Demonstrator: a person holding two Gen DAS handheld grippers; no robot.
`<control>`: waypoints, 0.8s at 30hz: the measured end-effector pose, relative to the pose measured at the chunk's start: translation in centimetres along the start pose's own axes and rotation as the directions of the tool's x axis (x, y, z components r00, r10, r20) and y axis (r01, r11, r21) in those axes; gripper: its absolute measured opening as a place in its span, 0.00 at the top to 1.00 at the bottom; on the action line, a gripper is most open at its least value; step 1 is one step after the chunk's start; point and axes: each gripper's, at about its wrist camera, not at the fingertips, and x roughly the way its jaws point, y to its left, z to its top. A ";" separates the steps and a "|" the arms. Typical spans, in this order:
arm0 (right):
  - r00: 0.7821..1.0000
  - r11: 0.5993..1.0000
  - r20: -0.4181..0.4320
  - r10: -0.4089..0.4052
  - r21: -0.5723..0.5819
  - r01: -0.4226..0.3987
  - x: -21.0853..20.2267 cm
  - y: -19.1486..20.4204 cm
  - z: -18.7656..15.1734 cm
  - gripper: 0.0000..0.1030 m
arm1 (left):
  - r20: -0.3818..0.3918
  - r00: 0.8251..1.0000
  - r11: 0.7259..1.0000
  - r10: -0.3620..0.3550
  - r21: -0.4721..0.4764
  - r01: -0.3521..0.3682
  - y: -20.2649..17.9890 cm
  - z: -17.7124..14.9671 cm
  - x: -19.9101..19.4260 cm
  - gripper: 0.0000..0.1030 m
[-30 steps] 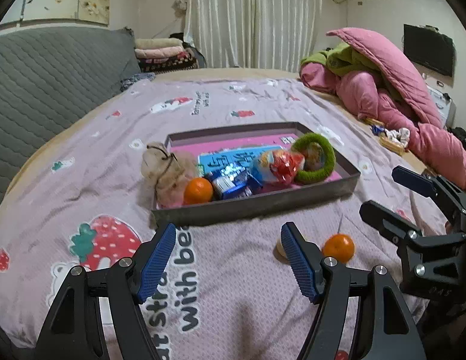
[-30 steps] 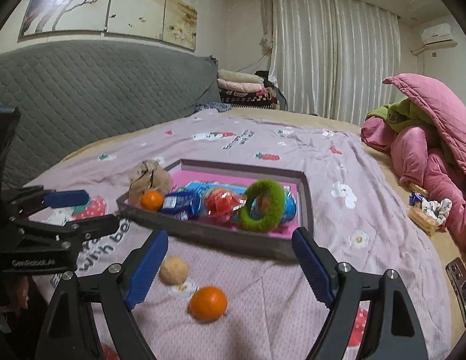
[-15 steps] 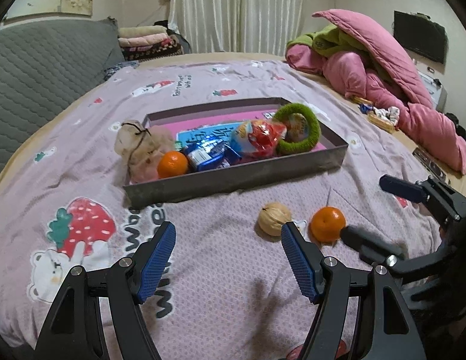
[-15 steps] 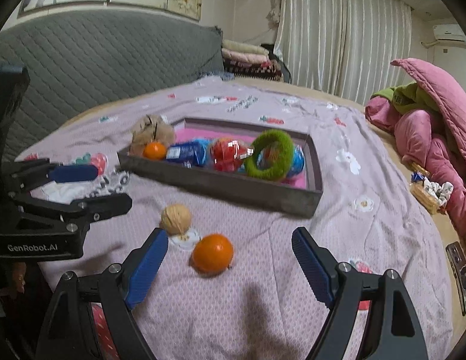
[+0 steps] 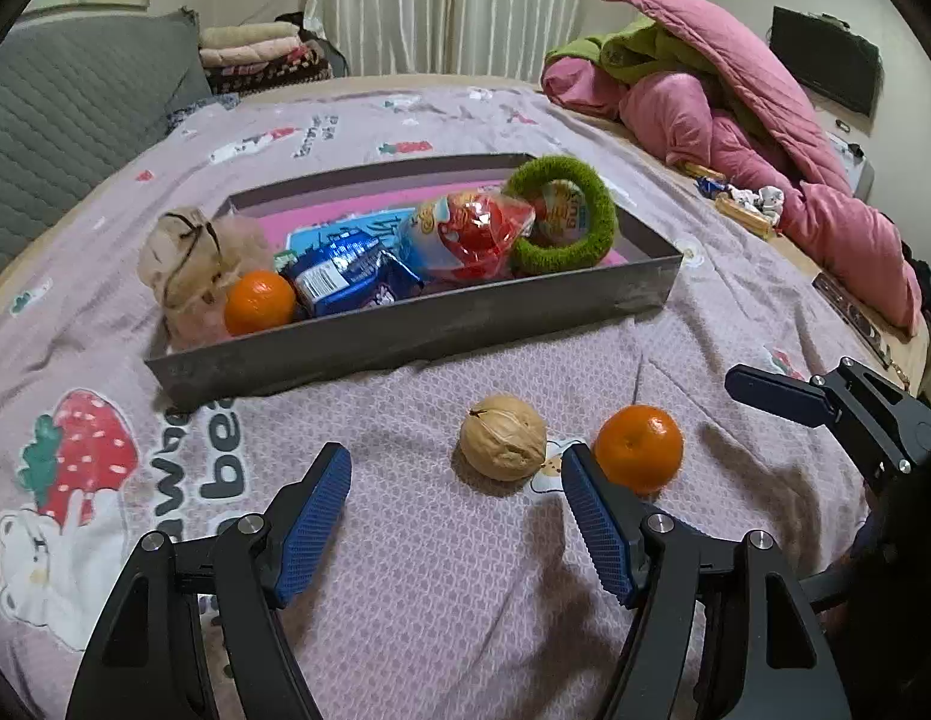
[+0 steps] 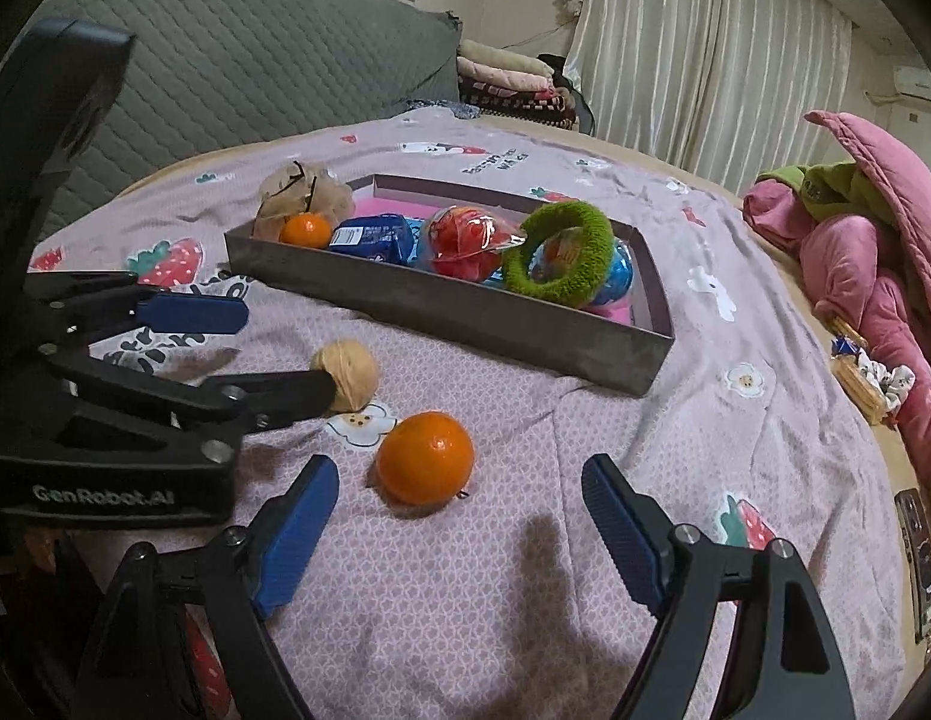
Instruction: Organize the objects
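Observation:
A walnut [image 5: 502,445] and a loose tangerine [image 5: 638,447] lie side by side on the lilac bedsheet, in front of a grey tray [image 5: 405,336]. The tray holds another tangerine [image 5: 258,302], a blue packet [image 5: 351,282], a red-wrapped snack [image 5: 471,234] and a green fuzzy ring [image 5: 561,216]. My left gripper [image 5: 456,516] is open just short of the walnut, nothing between its pads. My right gripper [image 6: 459,534] hovers just short of the loose tangerine [image 6: 425,465]; its jaws are closing, wide apart, with nothing between them. The left gripper [image 6: 243,354] reaches toward the walnut [image 6: 348,373].
A beige pouch [image 5: 180,252] leans at the tray's left corner. A heap of pink and green quilts [image 5: 735,108] fills the right side of the bed. A grey padded headboard [image 6: 255,90] runs behind. A phone [image 6: 921,558] lies near the right bed edge.
Both grippers have sunk and tipped downward toward the walnut and the loose tangerine, which now sit close ahead of the fingertips. The right jaws look slightly narrower.

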 end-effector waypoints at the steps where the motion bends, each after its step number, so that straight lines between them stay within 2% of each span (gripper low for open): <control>1: 1.000 1.000 0.000 0.000 0.000 0.000 0.1 0.0 0.0 0.23 | -0.003 1.000 1.000 -0.007 -0.002 0.007 0.0 0.0 0.3 0.28; 8: 1.000 1.000 -0.028 0.003 -0.003 -0.003 1.6 0.1 0.1 0.34 | -0.014 0.999 1.000 -0.029 -0.004 0.029 -0.3 0.1 1.7 0.28; 17: 0.999 1.000 -0.046 0.025 0.000 -0.025 2.9 0.2 0.3 0.50 | -0.019 0.998 0.998 -0.063 0.000 0.063 -0.5 0.2 2.9 0.52; 21: 0.999 1.000 -0.044 0.025 -0.010 -0.026 3.0 0.4 0.4 0.55 | -0.012 0.997 0.997 -0.073 0.009 0.073 -0.8 0.3 3.1 0.66; 24: 0.999 1.000 -0.039 0.020 -0.020 -0.021 3.0 0.6 0.4 0.59 | -0.002 0.997 0.997 -0.076 0.017 0.076 -0.9 0.3 3.1 0.66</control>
